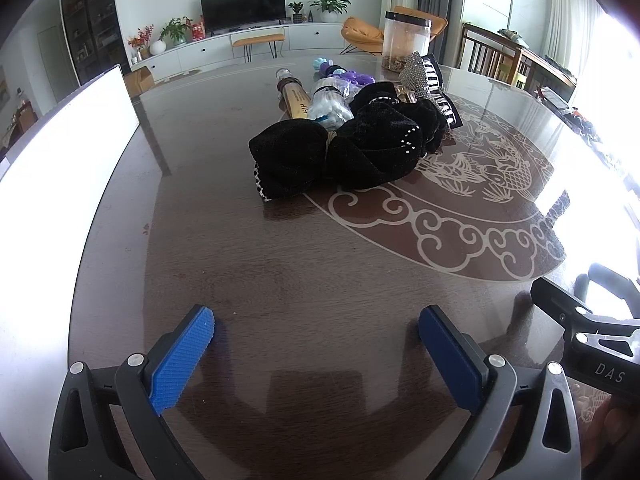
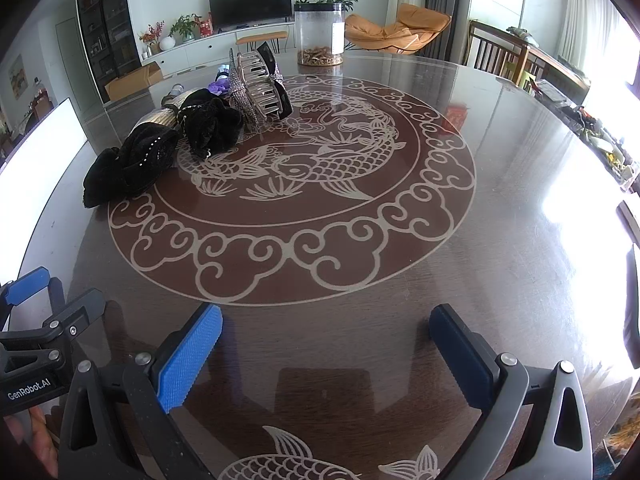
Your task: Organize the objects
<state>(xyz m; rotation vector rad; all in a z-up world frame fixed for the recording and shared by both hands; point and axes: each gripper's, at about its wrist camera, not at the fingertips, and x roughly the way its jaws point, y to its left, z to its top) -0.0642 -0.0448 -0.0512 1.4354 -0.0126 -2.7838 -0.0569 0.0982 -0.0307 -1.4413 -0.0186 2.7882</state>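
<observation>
A pile of hair accessories lies on the dark round table (image 1: 280, 280). A black velvet bow (image 1: 336, 156) is nearest, also in the right wrist view (image 2: 128, 164). Behind it are a black scrunchie (image 2: 212, 120), a rhinestone claw clip (image 2: 256, 84), a gold tube (image 1: 296, 100), a bag of pale blue items (image 1: 330, 106) and purple pieces (image 1: 356, 78). My left gripper (image 1: 316, 340) is open and empty, short of the pile. My right gripper (image 2: 326, 340) is open and empty over the table's fish pattern (image 2: 296, 160).
A clear jar with a black lid (image 2: 320, 34) stands at the table's far side. A white box (image 1: 60, 152) stands at the left edge. Clutter lies along the right edge (image 2: 600, 136). Chairs and a TV cabinet stand beyond.
</observation>
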